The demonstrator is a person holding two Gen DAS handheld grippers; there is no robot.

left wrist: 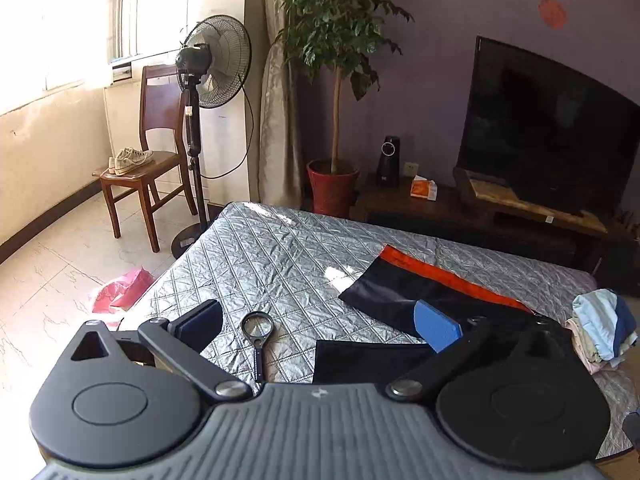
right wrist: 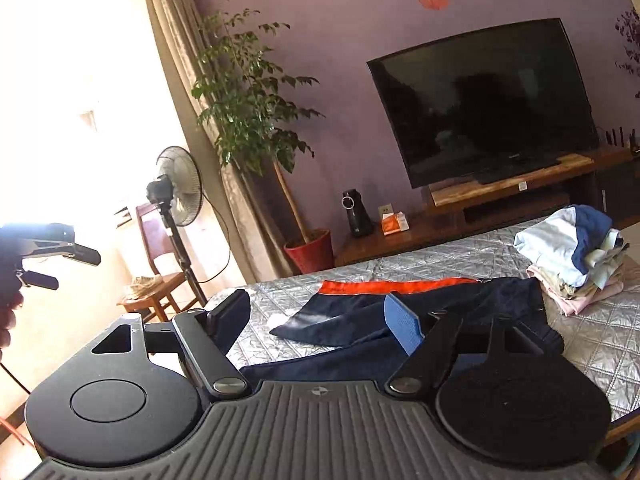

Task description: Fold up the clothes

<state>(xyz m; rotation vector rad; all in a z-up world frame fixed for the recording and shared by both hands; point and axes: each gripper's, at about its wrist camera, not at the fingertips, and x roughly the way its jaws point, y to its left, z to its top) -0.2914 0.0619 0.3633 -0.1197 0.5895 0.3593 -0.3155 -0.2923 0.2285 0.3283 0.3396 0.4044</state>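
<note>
Navy shorts with an orange band point(left wrist: 404, 288) lie spread on the silver quilted cover point(left wrist: 272, 252). My left gripper point(left wrist: 318, 324) hovers over their near edge, open, nothing held between its fingers. In the right wrist view the same shorts point(right wrist: 352, 312) lie just ahead of and below my right gripper point(right wrist: 316, 320), which is open too. Its blue-padded right finger point(right wrist: 402, 326) overlaps the dark cloth; whether it touches is unclear. A pile of light and blue clothes point(right wrist: 572, 256) sits on the cover right of the shorts, also visible as the pile point(left wrist: 600, 328).
A magnifying glass point(left wrist: 258, 326) lies on the cover near my left finger. Beyond stand a TV point(right wrist: 488, 104) on a low cabinet, a potted plant point(left wrist: 332, 184), a fan point(left wrist: 216, 64), and a chair with shoes point(left wrist: 136, 176). A hand point(right wrist: 8, 320) holds a black device at the left edge.
</note>
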